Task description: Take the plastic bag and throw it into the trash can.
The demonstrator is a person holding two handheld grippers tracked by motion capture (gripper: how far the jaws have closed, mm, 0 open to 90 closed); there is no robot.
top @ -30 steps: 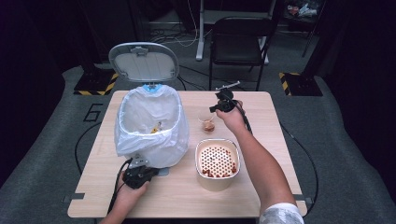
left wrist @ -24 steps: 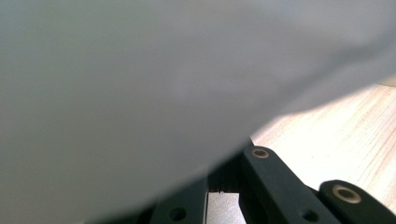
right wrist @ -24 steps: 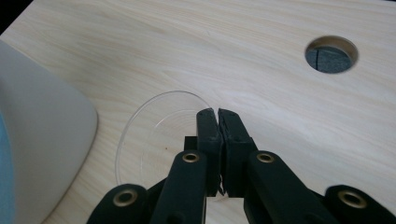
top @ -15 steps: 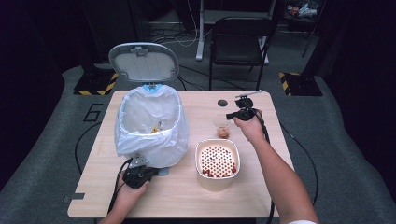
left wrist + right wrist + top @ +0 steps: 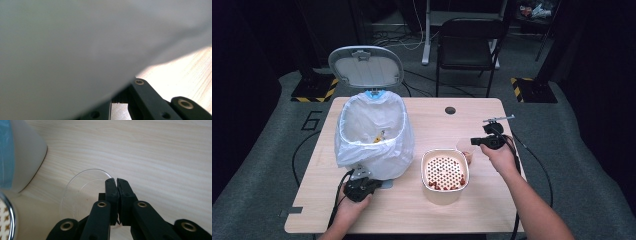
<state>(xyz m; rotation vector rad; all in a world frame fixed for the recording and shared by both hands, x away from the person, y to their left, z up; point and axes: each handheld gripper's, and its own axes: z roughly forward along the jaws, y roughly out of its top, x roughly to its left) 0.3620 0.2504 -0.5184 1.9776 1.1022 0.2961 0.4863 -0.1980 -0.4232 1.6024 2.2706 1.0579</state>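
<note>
right gripper [image 5: 116, 180] has its jaws clamped on the rim of the clear plastic cup [image 5: 82, 192], just beside the strainer bowl [image 5: 444, 173]; left gripper [image 5: 360, 187] sits closed at the bin bag [image 5: 374, 150].

Dim recording studio: lone wooden table [image 5: 427, 210], grey carpet, hazard-striped stand bases [image 5: 311, 93], trailing cables.

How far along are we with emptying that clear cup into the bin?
Looks done: the clear plastic cup appears empty, and scraps lie inside the lined bin. In hand: the right gripper pinches the cup's rim beside the strainer bowl; the left gripper sits at the bin's base. Left: releasing the cup.
</note>
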